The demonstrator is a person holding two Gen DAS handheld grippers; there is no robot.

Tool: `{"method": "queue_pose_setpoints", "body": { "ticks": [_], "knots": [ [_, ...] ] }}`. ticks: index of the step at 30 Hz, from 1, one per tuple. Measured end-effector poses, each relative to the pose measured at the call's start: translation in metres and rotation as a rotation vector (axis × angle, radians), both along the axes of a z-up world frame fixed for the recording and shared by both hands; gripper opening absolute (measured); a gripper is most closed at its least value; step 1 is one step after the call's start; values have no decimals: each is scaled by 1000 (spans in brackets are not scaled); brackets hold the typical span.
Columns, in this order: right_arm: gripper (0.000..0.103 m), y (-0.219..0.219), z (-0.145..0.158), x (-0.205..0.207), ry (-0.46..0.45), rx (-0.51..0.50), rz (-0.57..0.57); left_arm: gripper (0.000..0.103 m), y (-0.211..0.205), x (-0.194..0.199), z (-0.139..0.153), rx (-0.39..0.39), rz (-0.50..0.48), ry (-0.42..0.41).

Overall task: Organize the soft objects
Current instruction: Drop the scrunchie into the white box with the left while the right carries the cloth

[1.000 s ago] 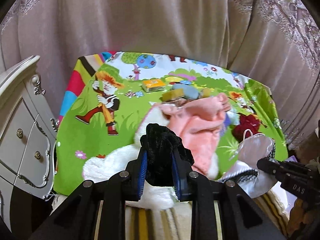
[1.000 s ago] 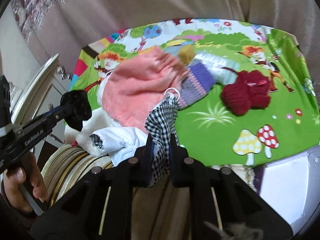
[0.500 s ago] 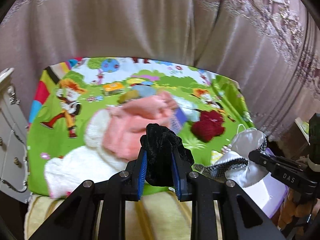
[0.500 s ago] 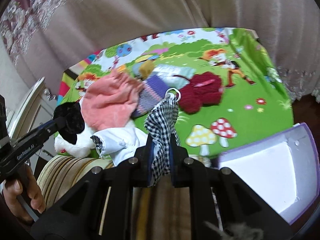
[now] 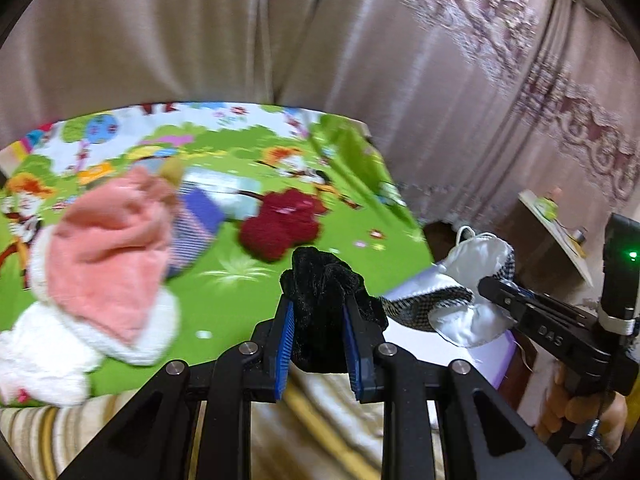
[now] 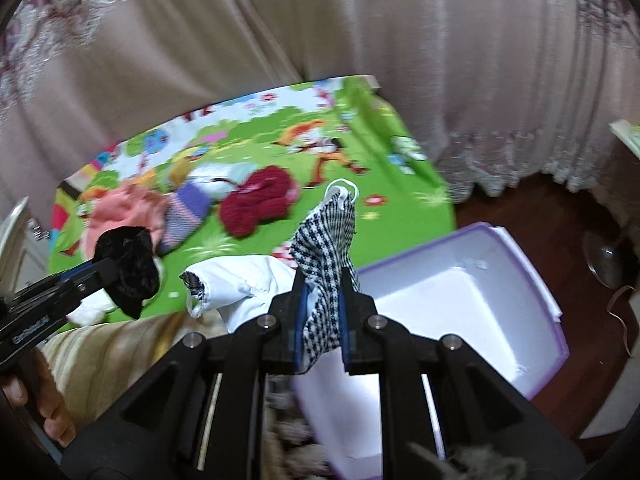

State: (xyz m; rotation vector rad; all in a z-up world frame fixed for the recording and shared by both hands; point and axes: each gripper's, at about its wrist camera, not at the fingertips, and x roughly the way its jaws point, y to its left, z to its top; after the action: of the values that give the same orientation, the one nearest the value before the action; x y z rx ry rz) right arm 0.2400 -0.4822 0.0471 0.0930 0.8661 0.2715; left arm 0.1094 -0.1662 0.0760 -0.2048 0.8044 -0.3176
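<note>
My left gripper point(image 5: 319, 334) clamps black cloth point(image 5: 326, 288), bunched upright; right gripper point(image 6: 322, 320) clamps checked cloth point(image 6: 326, 240), long axis vertical, over box point(image 6: 460, 292).

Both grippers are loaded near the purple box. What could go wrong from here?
The checked cloth trails a white sleeve-like part outside the purple box, so it may drape over the rim. The black velvet piece in the left gripper sits short of the box and could drop outside.
</note>
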Motion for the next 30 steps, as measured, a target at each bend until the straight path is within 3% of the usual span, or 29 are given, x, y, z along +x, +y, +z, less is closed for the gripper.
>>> {"method": "queue_pose_setpoints", "body": {
  "ticks": [14,16,18,20,30],
  "knots": [
    [17,-61,-20,-4,-1,-148,-221,25,-94,13,-22,-83,-251,91],
    [17,-67,-24,-2,4,-162,-244,34,-103,15,-27,-102,-285,119],
    [17,-73,-30,0,8,-180,-270,50,-108,18,-34,-98,-289,144],
    [17,-78,-35,3,23,-178,-280,56,-110,18,-37,-91,-289,155],
    [18,-89,-60,9,87,-183,-297,67,-86,19,-37,-116,-230,165]
  ]
}}
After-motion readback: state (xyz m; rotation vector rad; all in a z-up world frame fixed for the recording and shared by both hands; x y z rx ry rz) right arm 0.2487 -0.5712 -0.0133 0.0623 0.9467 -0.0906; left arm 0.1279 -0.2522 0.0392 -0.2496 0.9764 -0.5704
